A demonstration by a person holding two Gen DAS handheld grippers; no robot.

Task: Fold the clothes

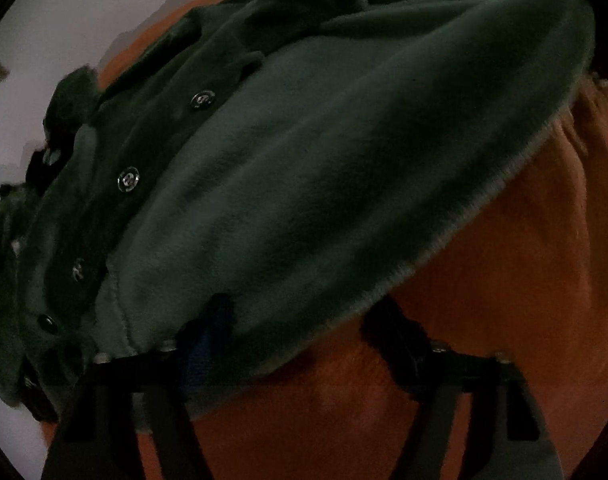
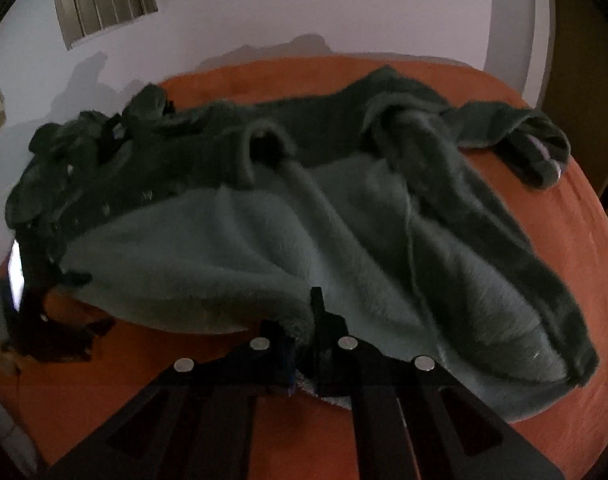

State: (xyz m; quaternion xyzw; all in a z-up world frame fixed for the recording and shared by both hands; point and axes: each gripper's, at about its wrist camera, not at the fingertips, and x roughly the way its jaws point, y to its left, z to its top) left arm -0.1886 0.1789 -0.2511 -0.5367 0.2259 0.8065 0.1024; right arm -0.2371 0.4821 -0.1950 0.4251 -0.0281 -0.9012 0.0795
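The fleece garment point(image 1: 304, 184) is the landmark here: a dark green, fuzzy piece with a row of snap buttons point(image 1: 128, 179), lying spread and rumpled across an orange bed point(image 2: 563, 360). At the garment's left end, by the snaps, the left tongs point(image 1: 311, 344) stand wide apart; one finger point(image 1: 208, 340) is tucked under the hem while the other finger point(image 1: 399, 344) sits clear of the cloth over bare bed. That reads as a scoop under the edge rather than a pinch, and the hem rides up off the bed there, likely so the flap can be lifted over. In the middle of the garment's near edge, the right tongs point(image 2: 304, 344) are drawn close together with a fold of the lighter inner fleece caught between them, holding the near hem taut for a fold. Beyond that grip, toward the garment's right end, the body slopes away in loose ridges, and a sleeve point(image 2: 515, 140) trails off at the far right corner, lying crumpled on the bed, not yet squared to the body
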